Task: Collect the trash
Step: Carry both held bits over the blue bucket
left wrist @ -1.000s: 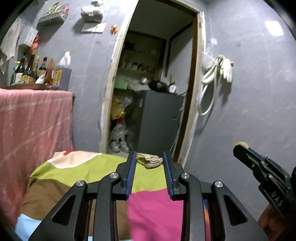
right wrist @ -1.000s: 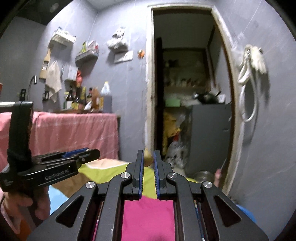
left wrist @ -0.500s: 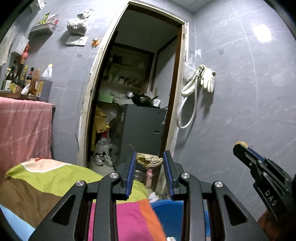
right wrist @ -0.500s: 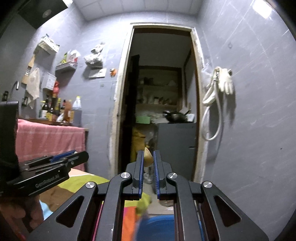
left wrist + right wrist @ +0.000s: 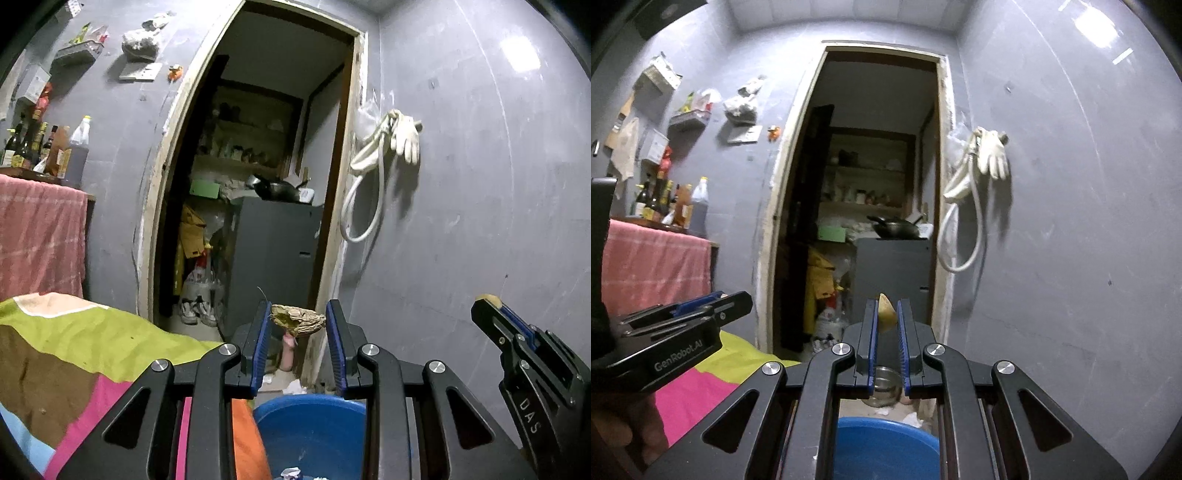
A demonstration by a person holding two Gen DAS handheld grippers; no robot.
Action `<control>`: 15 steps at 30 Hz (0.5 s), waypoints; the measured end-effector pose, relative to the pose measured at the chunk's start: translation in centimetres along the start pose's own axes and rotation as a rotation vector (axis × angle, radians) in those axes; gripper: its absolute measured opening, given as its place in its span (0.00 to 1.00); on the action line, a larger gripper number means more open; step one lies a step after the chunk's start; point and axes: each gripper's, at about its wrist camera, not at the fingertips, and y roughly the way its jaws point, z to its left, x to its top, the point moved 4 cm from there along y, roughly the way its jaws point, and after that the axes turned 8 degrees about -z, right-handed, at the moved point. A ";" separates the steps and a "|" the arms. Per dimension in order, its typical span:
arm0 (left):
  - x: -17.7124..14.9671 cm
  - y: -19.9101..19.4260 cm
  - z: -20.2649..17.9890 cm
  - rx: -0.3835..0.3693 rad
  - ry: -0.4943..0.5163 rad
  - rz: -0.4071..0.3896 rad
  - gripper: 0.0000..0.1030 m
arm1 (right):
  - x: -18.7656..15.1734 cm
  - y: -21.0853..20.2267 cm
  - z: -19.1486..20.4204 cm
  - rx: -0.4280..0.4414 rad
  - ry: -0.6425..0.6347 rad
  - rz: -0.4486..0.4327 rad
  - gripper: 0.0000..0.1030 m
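Observation:
My left gripper (image 5: 297, 320) is shut on a crumpled brown scrap (image 5: 298, 319), pinched between its blue pads above a blue bin (image 5: 314, 432). The bin holds a white crumpled bit of paper (image 5: 291, 472) at its bottom edge. My right gripper (image 5: 886, 313) is shut on a small pale yellow scrap (image 5: 886, 312), which pokes up between its pads; the same blue bin (image 5: 886, 446) lies below it. The right gripper (image 5: 491, 306) shows at the right of the left wrist view, and the left gripper (image 5: 738, 299) sits at the left of the right wrist view.
A bed with a colourful cover (image 5: 74, 350) lies to the left of the bin. An open doorway (image 5: 258, 184) leads to a cluttered storeroom with a grey cabinet (image 5: 273, 258). A hose and glove (image 5: 391, 147) hang on the grey wall. A metal bowl (image 5: 882, 384) sits on the floor.
Both grippers swung right, off the bed cover and toward the doorway; the blue bin has come into view beneath them. Each still holds its scrap.

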 end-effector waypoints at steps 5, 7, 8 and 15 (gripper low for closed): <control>-2.3 1.7 -1.0 0.001 0.010 0.046 0.24 | -2.6 0.7 -1.4 -0.022 0.029 0.035 0.08; -3.3 2.2 -1.3 0.000 0.016 0.062 0.24 | -3.5 0.9 -1.8 -0.025 0.038 0.046 0.08; -3.9 2.4 -1.4 -0.001 0.016 0.074 0.24 | -3.9 0.9 -1.9 -0.027 0.039 0.050 0.08; -6.8 3.8 -1.4 0.012 0.008 0.155 0.24 | -5.8 1.2 -2.6 -0.037 0.039 0.092 0.08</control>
